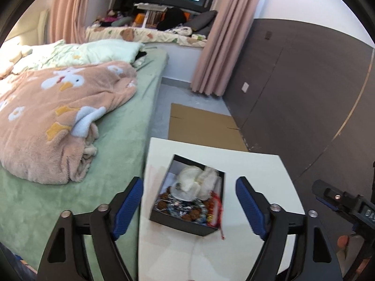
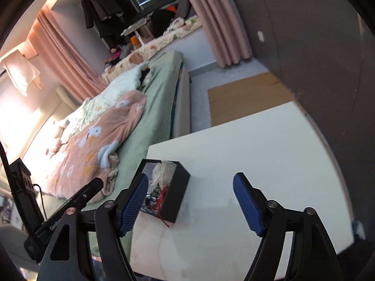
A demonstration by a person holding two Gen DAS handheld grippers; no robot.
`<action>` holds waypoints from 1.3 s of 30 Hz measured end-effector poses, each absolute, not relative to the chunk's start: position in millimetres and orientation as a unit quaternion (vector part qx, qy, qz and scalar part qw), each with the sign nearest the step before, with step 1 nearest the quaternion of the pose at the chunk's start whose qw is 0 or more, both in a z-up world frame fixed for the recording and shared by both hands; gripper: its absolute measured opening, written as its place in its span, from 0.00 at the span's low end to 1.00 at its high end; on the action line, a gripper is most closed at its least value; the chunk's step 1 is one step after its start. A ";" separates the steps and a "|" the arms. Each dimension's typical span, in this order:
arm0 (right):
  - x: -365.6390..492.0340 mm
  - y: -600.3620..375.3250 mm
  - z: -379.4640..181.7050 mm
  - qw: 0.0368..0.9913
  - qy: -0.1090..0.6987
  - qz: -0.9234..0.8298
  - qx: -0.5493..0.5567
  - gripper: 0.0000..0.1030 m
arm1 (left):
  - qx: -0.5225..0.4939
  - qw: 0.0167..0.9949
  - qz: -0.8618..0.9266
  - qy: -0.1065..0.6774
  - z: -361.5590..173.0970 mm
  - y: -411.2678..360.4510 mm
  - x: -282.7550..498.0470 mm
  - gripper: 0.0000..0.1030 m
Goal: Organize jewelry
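Note:
A black open box point(image 1: 185, 224) sits on a white table point(image 1: 257, 171). It holds white cloth pouches point(image 1: 196, 182), beaded bracelets point(image 1: 185, 208) and a red cord point(image 1: 219, 213) that hangs over its right wall. My left gripper point(image 1: 189, 201) is open and empty, hovering above the box with its blue pads on either side. My right gripper point(image 2: 191, 201) is open and empty, above the table to the right of the box point(image 2: 175, 194). The red cord point(image 2: 163, 196) shows there too.
A bed with green sheet point(image 1: 121, 140) and pink duck blanket point(image 1: 54, 117) lies left of the table. Flat cardboard point(image 1: 204, 126) lies on the floor beyond it. A dark wall panel point(image 1: 304, 89) runs along the right. The right gripper's body point(image 1: 342, 201) shows at the right edge.

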State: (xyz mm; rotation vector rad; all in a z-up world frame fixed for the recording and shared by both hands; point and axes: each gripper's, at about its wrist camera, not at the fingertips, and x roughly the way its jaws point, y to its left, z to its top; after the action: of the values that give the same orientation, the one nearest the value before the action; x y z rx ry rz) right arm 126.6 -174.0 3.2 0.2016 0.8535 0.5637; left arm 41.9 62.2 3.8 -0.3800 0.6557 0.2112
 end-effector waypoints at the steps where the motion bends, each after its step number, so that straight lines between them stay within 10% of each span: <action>1: 123.4 -178.3 5.8 0.870 0.403 0.267 0.096 0.87 | -0.179 0.926 0.100 0.317 4.9 56.3 40.1 0.85; 7: 98.4 -212.8 3.1 0.881 0.403 0.229 0.088 0.89 | -0.169 0.937 0.071 0.298 13.0 32.4 26.6 1.00; 39: 101.8 -232.9 -9.5 0.867 0.448 0.214 0.045 0.90 | -0.104 0.953 0.076 0.274 1.3 -15.1 36.4 1.00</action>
State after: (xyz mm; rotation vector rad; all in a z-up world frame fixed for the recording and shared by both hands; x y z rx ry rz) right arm 101.8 -232.9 -9.5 0.0952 0.9383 0.4475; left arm 36.4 -15.1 1.3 -0.2105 0.5573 0.1553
